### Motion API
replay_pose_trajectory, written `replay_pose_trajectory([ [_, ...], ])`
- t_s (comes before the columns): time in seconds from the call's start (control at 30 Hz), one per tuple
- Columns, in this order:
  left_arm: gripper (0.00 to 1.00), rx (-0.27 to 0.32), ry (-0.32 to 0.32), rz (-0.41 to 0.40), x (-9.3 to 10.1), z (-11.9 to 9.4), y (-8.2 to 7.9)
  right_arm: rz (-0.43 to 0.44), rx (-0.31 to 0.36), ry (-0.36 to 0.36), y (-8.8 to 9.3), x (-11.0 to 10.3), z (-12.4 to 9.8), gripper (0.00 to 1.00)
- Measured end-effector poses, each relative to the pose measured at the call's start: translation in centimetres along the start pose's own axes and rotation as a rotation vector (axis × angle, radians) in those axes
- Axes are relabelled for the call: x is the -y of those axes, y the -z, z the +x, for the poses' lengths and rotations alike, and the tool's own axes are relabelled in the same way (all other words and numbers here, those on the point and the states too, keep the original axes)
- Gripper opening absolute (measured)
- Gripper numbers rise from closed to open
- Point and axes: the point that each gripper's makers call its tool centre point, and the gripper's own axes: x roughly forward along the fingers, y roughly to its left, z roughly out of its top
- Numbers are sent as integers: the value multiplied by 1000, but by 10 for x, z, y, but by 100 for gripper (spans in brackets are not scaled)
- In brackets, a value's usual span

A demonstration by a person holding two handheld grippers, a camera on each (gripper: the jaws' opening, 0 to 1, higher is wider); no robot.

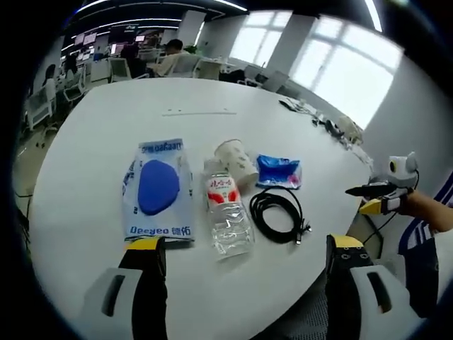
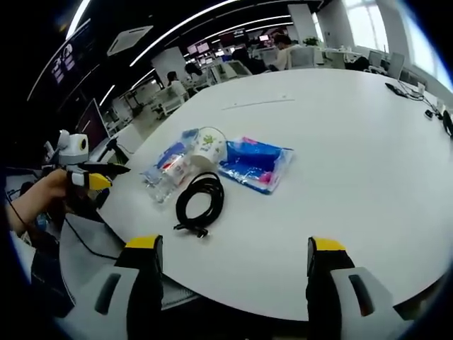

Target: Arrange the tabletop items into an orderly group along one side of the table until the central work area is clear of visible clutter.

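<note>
Clear plastic bottle (image 1: 229, 212) lying flat, red label | both grippers' fingers apart, empty

A blue-and-white packet (image 1: 158, 190), clear bottle (image 1: 228, 216) on its side, tipped paper cup (image 1: 237, 163), blue pouch (image 1: 279, 171) and coiled black cable (image 1: 278, 214) are being seen clustered together on the white table (image 1: 106, 127).

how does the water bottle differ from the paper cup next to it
The water bottle is clear plastic with a red and white label; the paper cup is opaque white with a small printed pattern. The bottle is longer and slimmer, the cup shorter and tapered. The bottle's neck end is narrow, while the cup's mouth is wide open. Both lie on their sides on the white table.
</note>
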Motion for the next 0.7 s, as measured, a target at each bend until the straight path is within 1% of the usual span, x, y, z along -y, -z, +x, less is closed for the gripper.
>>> replay_pose_trajectory([
  [0.03, 90, -14, 2, 20, 1, 2, 1, 1, 2, 1, -1, 0, 0, 82],
  [0.13, 90, -25, 10, 29, 2, 6, 1, 0, 0, 1, -1, -1, 1, 82],
  [0.33, 89, -19, 22, 25, 3, 11, -6, -2, -13, -3, 4, -5, 3, 82],
  [0.5, 85, -1, 55, 9, 7, 18, -11, 10, -17, -3, 9, -5, 3, 82],
  [0.7, 84, -21, 62, 16, 9, 26, -11, 25, -17, 4, 13, -3, 1, 82],
])
